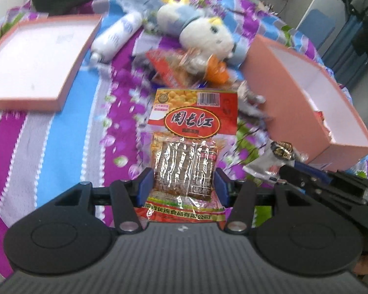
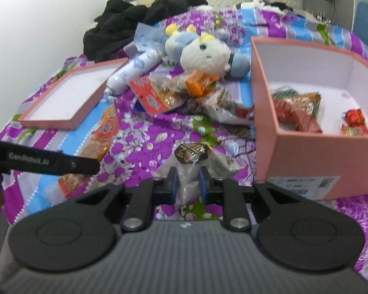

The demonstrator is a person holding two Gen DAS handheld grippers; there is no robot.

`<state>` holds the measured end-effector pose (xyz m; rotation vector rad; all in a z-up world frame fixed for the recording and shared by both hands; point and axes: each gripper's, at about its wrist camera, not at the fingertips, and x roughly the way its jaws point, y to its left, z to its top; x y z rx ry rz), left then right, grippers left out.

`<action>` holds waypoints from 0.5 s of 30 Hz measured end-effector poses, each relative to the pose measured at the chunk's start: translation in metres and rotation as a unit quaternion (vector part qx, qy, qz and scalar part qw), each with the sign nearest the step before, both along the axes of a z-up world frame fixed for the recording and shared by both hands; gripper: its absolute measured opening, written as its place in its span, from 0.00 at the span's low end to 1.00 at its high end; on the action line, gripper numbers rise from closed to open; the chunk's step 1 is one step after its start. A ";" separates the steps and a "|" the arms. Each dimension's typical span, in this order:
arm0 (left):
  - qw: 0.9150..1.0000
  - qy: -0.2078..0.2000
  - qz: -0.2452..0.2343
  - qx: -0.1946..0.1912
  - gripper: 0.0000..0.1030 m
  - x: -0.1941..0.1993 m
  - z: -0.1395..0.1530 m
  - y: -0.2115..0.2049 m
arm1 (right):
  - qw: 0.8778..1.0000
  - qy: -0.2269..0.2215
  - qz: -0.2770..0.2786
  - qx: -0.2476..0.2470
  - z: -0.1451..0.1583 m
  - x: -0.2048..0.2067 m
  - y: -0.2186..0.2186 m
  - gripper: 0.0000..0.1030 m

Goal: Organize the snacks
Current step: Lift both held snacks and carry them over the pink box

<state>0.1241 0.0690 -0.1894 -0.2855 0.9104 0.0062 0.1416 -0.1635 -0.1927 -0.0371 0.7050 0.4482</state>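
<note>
A: Left wrist view — left gripper (image 1: 182,186) clamped on red tofu snack pack (image 1: 187,144), raised over the bed (image 1: 61,132)?

B: Yes. Right gripper (image 2: 188,183) pinches clear snack packet (image 2: 191,169) — beside pink box (image 2: 314,156)

A white and blue plush toy (image 2: 204,54) with yellow horns lies far back on a bedspread (image 2: 139,152) striped purple, blue and grey. A white spray bottle (image 2: 132,69) lies just left of it. Black clothing (image 2: 125,22) is heaped at the far left.
</note>
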 end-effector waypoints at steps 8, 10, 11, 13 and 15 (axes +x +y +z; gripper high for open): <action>0.999 -0.035 -0.009 0.009 0.57 -0.010 0.043 -0.024 | 0.999 -0.036 -0.011 0.027 0.037 -0.019 -0.017 0.17; 0.999 -0.038 -0.010 0.010 0.57 -0.014 0.049 -0.029 | 0.998 -0.047 -0.013 0.026 0.045 -0.025 -0.020 0.16; 0.999 -0.040 -0.010 0.008 0.57 -0.016 0.052 -0.032 | 0.998 -0.052 -0.015 0.025 0.048 -0.028 -0.021 0.16; 0.999 -0.045 -0.009 0.003 0.57 -0.020 0.058 -0.036 | 0.998 -0.059 -0.019 0.026 0.055 -0.033 -0.025 0.16; 0.999 -0.050 -0.009 0.002 0.57 -0.025 0.066 -0.040 | 0.997 -0.064 -0.025 0.027 0.062 -0.038 -0.031 0.15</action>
